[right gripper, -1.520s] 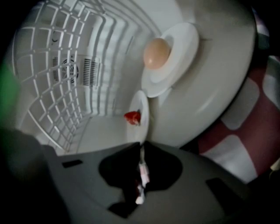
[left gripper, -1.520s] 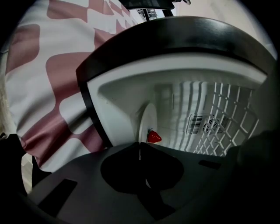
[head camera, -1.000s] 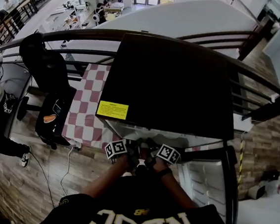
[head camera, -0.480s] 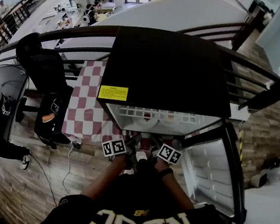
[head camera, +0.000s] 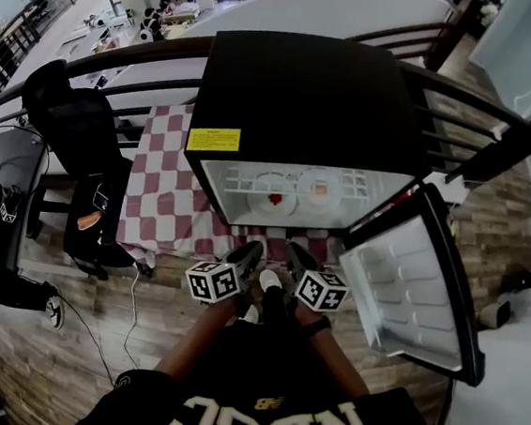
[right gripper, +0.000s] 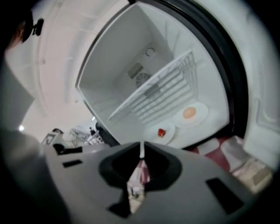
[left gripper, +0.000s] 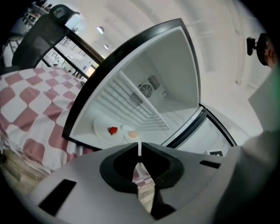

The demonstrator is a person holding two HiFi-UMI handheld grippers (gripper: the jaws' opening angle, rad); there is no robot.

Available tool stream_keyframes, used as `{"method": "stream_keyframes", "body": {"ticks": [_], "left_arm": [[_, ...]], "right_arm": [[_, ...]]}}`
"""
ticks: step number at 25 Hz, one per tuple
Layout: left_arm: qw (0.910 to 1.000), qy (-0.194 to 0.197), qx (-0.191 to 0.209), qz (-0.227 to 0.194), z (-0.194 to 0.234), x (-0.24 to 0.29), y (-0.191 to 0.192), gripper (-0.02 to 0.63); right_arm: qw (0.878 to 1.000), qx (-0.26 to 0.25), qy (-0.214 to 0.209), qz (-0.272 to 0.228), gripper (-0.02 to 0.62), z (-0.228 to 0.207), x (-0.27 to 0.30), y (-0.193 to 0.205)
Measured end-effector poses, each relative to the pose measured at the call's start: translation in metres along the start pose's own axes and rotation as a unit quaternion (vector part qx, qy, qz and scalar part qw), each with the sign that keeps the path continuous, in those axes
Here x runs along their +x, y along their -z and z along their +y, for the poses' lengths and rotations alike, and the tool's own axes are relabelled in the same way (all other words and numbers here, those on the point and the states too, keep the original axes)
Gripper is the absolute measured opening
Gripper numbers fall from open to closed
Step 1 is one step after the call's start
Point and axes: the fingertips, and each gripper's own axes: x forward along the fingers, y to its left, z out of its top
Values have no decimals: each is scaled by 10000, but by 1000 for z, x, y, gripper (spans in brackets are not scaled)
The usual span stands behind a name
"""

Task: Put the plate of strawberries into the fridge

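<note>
The fridge door point(head camera: 408, 288) is standing wider than before; the plate of strawberries point(head camera: 260, 189) is sitting inside, seemingly on the lowest shelf. Outside, the left gripper point(left gripper: 139, 149) is closing empty, the right gripper point(right gripper: 141, 151) hovering clenched empty.

The fridge point(head camera: 305, 107) stood behind a railing, its door point(head camera: 418, 289) swung open to the right. Inside, below the wire shelf point(left gripper: 138, 103), the plate with a strawberry point(head camera: 274, 198) lay just left of a second plate point(head camera: 318, 188). A table point(head camera: 160, 186) stood left of the fridge, with a chair point(head camera: 76, 130) further left.
</note>
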Motion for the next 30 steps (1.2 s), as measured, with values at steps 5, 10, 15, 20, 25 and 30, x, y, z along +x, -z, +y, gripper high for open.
{"method": "stream_keyframes", "body": {"ticks": [5,10,15,20,25,30], "left_arm": [[9944,-69,1040,-144,-28,-17,-12,30],[9763,-287,2084,-518,-56,-37,-32,18],[9512,-445,2856,-1076,-81,-60,-52,18],[9421,-482,3034,-1346,-90,-65,-69,17],[9421,-473,3050,-1314,-88,-59,-66,17],[9454,-479,2981,-1227,-81,-50,-65,17]], "right_arm": [[9952,-895,328,-208,28,29,-27,-22],[9642,-2426,682,-822,21,62,-53,-57],[9228,-3412,843,-1580,20,96,-75,-93],[9214,-3484,718,-1563,20,105,-74,-93],[9233,-3533,756,-1300,20,99,-67,-88],[9266,-3495,766,-1159,20,92,-58,-88]]}}
